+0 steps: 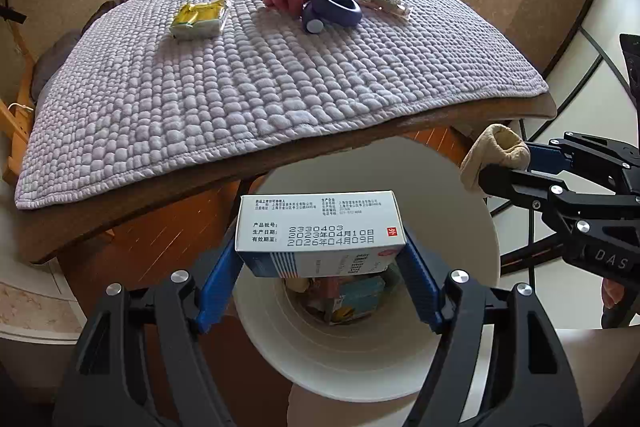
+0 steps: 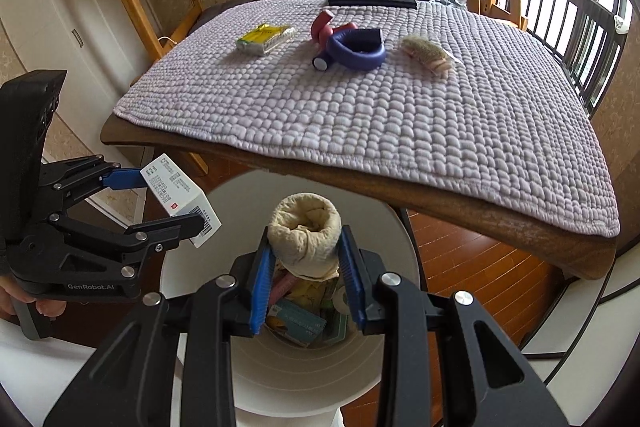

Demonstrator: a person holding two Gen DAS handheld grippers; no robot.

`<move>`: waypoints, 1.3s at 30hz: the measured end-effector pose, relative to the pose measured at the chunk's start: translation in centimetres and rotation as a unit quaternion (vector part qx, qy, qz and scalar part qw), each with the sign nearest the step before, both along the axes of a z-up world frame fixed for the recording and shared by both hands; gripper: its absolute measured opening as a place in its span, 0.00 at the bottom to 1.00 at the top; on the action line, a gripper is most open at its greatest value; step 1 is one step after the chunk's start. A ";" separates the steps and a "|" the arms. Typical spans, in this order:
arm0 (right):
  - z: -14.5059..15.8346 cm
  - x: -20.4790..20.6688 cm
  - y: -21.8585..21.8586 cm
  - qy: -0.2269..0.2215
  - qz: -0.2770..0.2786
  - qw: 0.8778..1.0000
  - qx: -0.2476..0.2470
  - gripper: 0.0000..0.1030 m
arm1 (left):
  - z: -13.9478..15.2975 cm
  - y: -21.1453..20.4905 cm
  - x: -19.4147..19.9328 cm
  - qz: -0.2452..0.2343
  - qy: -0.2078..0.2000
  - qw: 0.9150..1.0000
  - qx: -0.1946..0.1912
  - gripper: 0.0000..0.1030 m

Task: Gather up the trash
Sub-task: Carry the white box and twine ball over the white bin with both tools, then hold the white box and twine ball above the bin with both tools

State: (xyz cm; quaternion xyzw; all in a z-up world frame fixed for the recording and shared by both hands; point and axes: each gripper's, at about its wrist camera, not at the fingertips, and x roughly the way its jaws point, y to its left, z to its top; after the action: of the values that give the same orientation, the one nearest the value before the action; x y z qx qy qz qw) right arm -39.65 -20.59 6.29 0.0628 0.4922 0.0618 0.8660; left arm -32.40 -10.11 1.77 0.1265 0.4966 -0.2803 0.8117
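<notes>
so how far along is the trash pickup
Partly done: the white bin already holds several packets. In hand: the left gripper grips a white medicine box and the right gripper a beige crumpled cloth, both above the bin. Left on the quilted mat: a yellow packet, a clear wrapper, maybe the foam tubes.
</notes>
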 end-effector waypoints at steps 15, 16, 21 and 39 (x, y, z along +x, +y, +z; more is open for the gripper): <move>-1.7 -0.6 0.1 0.021 -0.001 1.000 -0.002 0.31 | -1.6 -0.5 -0.1 -0.007 0.015 1.000 0.015 0.73; -1.8 -0.6 0.2 0.023 0.000 1.000 -0.002 0.31 | -1.7 -0.5 -0.1 -0.007 0.016 1.000 0.016 0.73; -2.6 -0.4 0.2 0.031 0.001 1.000 -0.002 0.31 | -2.3 -0.5 0.1 -0.005 0.021 1.000 0.022 0.73; -5.0 0.2 0.2 0.057 0.003 0.998 -0.003 0.31 | -5.4 -2.2 0.5 -0.002 0.035 0.999 0.041 0.73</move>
State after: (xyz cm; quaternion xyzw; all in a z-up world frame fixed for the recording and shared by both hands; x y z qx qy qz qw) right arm -39.42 -20.40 1.27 0.0618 0.5411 0.0589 0.8366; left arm -31.86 -12.32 -3.58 0.1510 0.5352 -0.2652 0.7876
